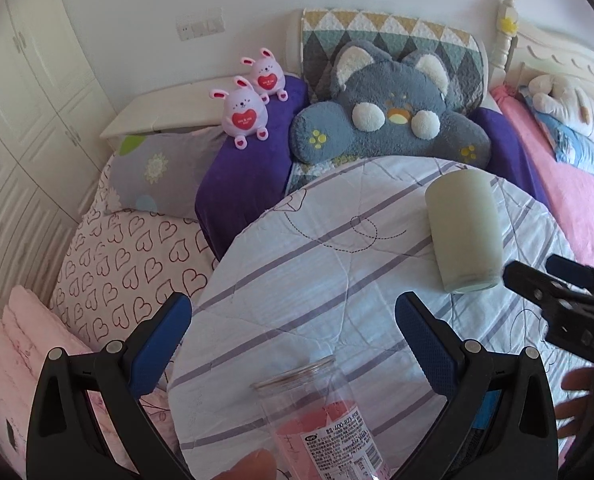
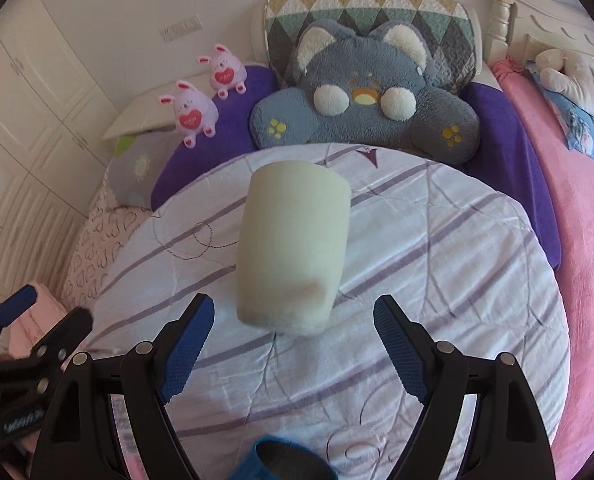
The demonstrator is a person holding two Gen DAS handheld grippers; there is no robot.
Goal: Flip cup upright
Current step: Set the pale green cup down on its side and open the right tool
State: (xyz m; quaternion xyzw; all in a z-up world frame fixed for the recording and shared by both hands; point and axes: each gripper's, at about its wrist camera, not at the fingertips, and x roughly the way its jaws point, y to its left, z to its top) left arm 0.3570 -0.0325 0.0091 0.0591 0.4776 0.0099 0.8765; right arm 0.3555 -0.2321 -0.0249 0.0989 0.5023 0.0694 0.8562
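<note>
A pale green cup [image 2: 293,248] stands upside down on a round table with a striped white cloth [image 2: 437,264]. It also shows in the left wrist view [image 1: 463,232], at the right. My right gripper [image 2: 295,332] is open and empty, its blue-padded fingers [image 2: 189,344] just short of the cup's lower end, one to each side. Its tip shows in the left wrist view [image 1: 537,280], close beside the cup. My left gripper [image 1: 293,328] is open and empty over the near part of the table, well left of the cup.
A clear plastic jar [image 1: 321,412] with a label lies at the near table edge under the left gripper. A blue round object [image 2: 285,460] sits at the near edge under the right gripper. Behind the table are a grey plush cushion [image 1: 389,116], two plush bunnies [image 1: 245,112] and pillows.
</note>
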